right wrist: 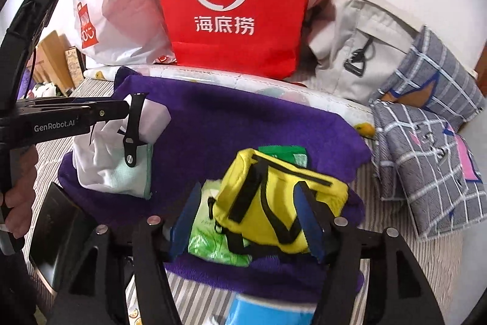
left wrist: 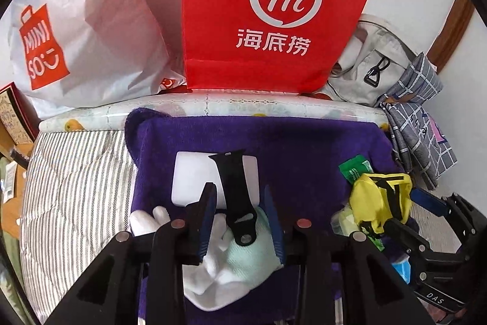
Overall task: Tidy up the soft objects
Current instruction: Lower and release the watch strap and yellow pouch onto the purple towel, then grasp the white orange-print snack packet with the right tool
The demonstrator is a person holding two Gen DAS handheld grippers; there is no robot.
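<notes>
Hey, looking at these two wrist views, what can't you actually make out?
- Right wrist view: green packet lies partly under the yellow bag; its print is blurred.
- Left wrist view: white cloth is partly covered by the left gripper and black watch strap.
- Right wrist view: blue item, cut off by the bottom edge, can't be identified.

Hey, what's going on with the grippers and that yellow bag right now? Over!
Left gripper open around black strap on white cloth. Right gripper open astride yellow bag. Green packet under bag.
</notes>
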